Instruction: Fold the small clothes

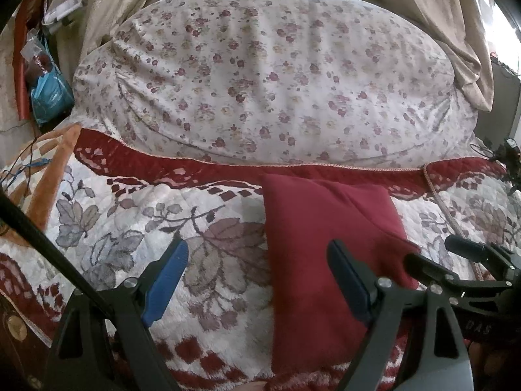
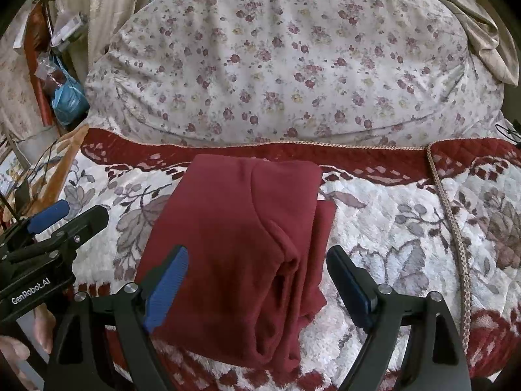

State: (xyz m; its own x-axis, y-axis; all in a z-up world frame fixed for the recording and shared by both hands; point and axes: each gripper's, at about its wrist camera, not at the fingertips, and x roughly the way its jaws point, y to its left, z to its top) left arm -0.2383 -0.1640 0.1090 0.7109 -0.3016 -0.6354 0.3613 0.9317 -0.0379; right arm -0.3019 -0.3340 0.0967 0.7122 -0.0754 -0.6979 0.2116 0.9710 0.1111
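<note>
Floral blanket [image 2: 390,228] bears folded red garment [image 2: 241,228] before flowered pillow [image 2: 276,65].

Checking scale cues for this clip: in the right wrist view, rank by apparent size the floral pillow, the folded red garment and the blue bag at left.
1. floral pillow, largest by far
2. folded red garment, though nearness inflates it
3. blue bag, smallest, far off

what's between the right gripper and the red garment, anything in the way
Nothing visible. The right gripper is open directly over the folded red garment on the blanket, fingers straddling it. The left gripper is open too, off to the garment's left side.
</note>
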